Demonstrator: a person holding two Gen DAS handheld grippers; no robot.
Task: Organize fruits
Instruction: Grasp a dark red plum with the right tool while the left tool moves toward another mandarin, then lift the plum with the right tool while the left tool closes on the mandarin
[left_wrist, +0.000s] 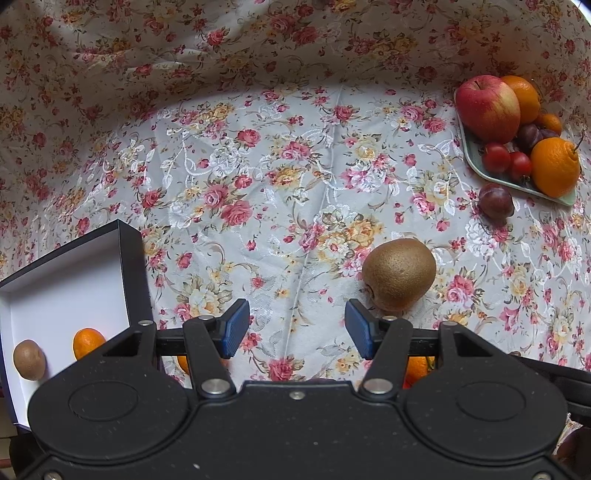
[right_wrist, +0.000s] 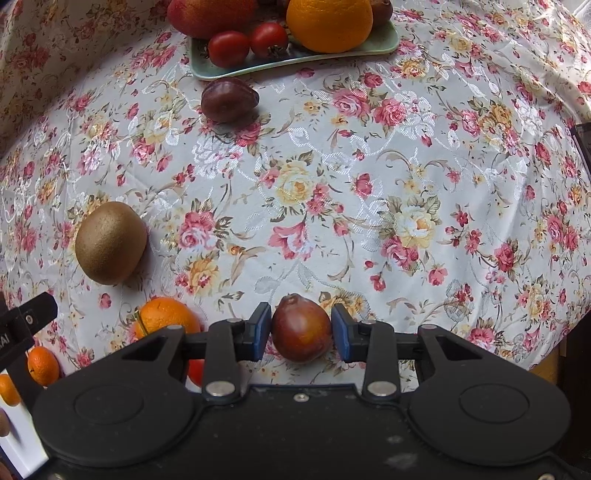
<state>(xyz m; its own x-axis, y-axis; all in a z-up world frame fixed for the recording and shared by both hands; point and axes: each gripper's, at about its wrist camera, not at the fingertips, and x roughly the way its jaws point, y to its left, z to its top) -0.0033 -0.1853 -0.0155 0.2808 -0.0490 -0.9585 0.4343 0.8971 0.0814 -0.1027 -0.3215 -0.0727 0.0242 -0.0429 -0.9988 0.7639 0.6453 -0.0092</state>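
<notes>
My left gripper (left_wrist: 297, 330) is open and empty above the floral cloth, with a brown kiwi (left_wrist: 399, 274) just beyond its right finger. A dark box with a white inside (left_wrist: 70, 273) at the left holds a kiwi (left_wrist: 29, 359) and a small orange (left_wrist: 88, 342). My right gripper (right_wrist: 301, 330) is shut on a dark red plum (right_wrist: 301, 329). In the right wrist view the kiwi (right_wrist: 110, 242) lies at the left, an orange (right_wrist: 166, 315) sits near the left finger, and another plum (right_wrist: 229, 99) lies before the green plate (right_wrist: 295, 61).
The green plate (left_wrist: 517, 182) at the far right holds an apple (left_wrist: 487, 108), oranges (left_wrist: 556, 166), cherry tomatoes (left_wrist: 496, 157) and plums. A loose plum (left_wrist: 496, 201) lies beside it. Small oranges (right_wrist: 43, 364) sit at the lower left of the right wrist view.
</notes>
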